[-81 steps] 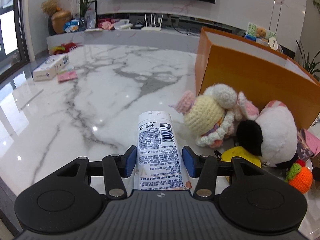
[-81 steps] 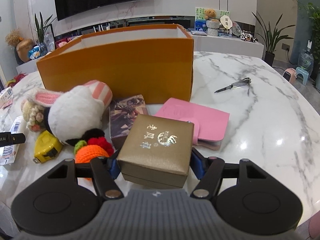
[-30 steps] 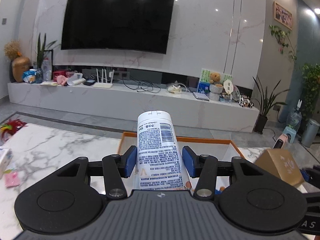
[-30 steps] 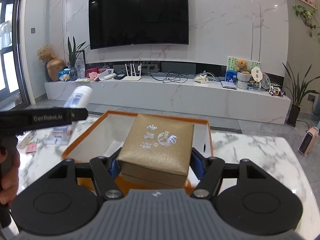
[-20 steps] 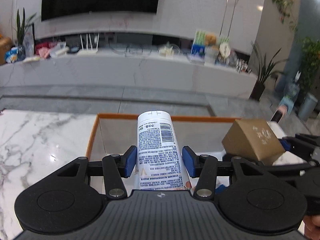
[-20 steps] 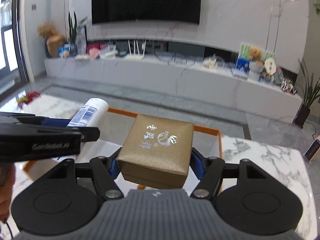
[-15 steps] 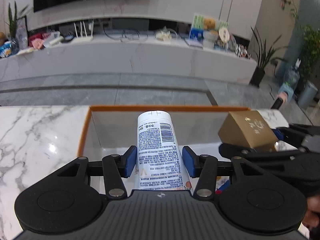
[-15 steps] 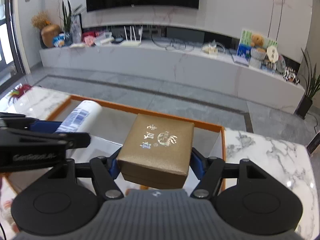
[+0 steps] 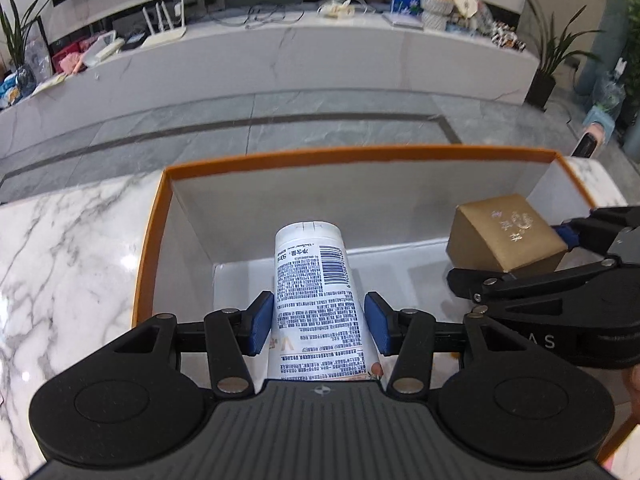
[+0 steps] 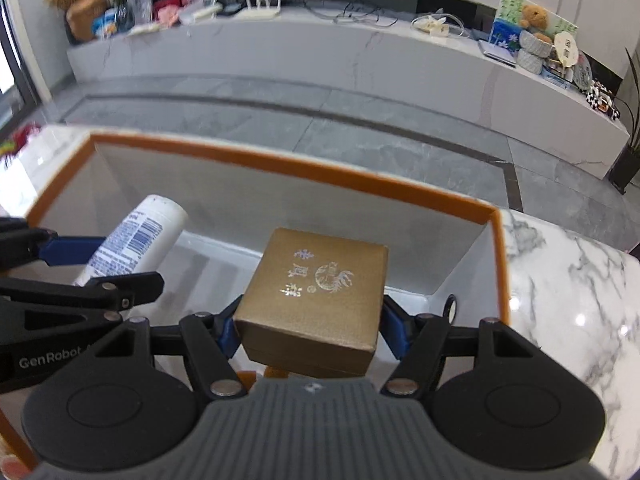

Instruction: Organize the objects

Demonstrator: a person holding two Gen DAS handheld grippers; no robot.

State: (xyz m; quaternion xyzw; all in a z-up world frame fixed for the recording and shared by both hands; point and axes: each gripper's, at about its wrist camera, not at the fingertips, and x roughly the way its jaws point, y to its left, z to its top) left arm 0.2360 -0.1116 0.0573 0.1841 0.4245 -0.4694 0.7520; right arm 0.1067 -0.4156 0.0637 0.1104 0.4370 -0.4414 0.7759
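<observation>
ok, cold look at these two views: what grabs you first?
The big orange box with its white inside, open-topped on the marble table. Over it, the left hand-held gripper clamps a white tube and the right hand-held gripper clamps a gold gift box, side by side.

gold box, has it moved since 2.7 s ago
Yes. The gold box, clamped in the right hand-held gripper, has been lifted off the table and now hangs over the open orange box.
</observation>
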